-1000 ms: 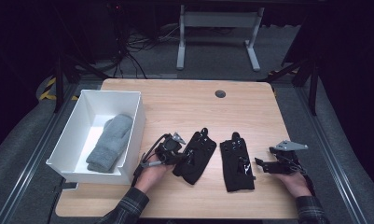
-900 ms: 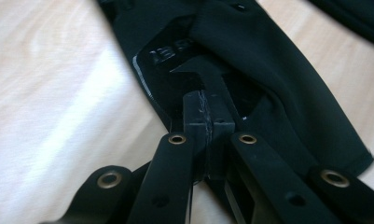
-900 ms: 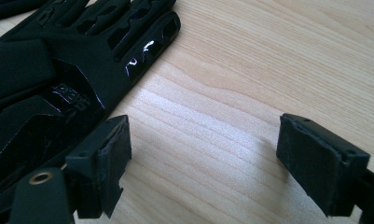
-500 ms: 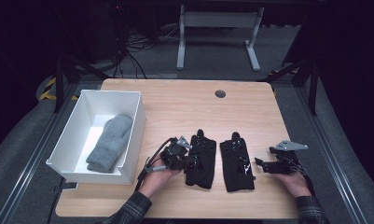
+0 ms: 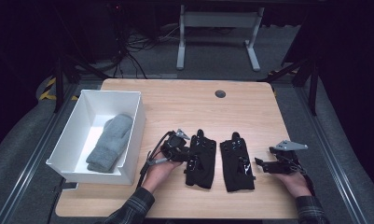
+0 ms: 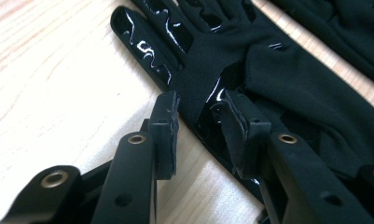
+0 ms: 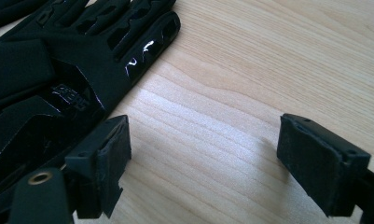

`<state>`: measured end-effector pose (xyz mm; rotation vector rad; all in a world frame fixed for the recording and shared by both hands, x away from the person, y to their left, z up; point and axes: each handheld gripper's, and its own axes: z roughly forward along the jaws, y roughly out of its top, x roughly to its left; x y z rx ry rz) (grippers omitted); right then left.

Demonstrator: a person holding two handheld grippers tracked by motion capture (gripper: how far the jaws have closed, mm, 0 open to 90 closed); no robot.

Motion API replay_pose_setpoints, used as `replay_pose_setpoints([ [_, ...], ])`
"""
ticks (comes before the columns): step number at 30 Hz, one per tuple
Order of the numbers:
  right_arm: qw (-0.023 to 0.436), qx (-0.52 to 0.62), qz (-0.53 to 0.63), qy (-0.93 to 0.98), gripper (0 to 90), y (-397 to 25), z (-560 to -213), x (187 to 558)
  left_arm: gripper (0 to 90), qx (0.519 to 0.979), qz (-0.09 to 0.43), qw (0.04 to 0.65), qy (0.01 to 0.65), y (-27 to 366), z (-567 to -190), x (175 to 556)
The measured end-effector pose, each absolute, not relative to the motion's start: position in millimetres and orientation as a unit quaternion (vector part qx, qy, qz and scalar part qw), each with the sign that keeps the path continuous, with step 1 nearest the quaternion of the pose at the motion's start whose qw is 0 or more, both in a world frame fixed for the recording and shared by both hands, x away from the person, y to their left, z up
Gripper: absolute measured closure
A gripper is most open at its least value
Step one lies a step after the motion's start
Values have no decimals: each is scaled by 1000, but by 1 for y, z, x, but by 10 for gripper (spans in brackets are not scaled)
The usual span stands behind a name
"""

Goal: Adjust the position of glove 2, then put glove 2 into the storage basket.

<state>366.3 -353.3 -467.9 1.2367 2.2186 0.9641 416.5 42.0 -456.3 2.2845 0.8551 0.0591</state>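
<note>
On the counter (image 5: pixel 184 100), left to right | white bin (image 5: pixel 131 135) holds grey mitten (image 5: pixel 110 142) | left gripper (image 5: pixel 183 151) fingers closing around left black glove (image 5: pixel 201 158) edge, cloth between them | step: grasp | next: pinch firmly, lift toward bin | right black glove (image 5: pixel 237 161) flat | right gripper (image 5: pixel 261 163) fingers wide apart, empty.

Left forearm enters from the bottom edge of the high view, plaid sleeve at the wrist, hand wrapped around the left gripper (image 5: pixel 182 150), which points toward the right. In the left gripper view (image 6: pixel 201 128) its jaws stand a narrow gap apart. Right hand (image 5: pixel 292 179) lies low, palm up, holding the right gripper (image 5: pixel 260 163) pointing left; jaws spread wide (image 7: pixel 203 154).
</note>
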Motion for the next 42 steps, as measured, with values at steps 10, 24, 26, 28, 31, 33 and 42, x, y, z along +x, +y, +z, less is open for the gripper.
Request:
replay_pose_setpoints([
  [10, 211, 445, 347, 798, 181, -353, -468, 366, 859, 872, 15, 353, 339, 40, -458, 414],
  [24, 163, 388, 361, 832, 873, -335, -456, 357, 876, 844, -2, 404, 352, 46, -442, 413],
  [26, 148, 378, 361, 840, 900, -329, -457, 357, 876, 840, -10, 415, 348, 47, -437, 412],
  [28, 137, 372, 363, 843, 900, -326, -458, 357, 876, 840, -17, 418, 345, 47, -436, 412],
  [31, 129, 367, 365, 846, 900, -323, -458, 357, 876, 840, -31, 423, 339, 46, -433, 411],
  [33, 125, 366, 367, 846, 900, -322, -457, 356, 876, 840, -33, 423, 339, 46, -433, 410],
  [42, 118, 348, 368, 854, 900, -310, -458, 356, 876, 836, -35, 423, 348, 46, -434, 415],
])
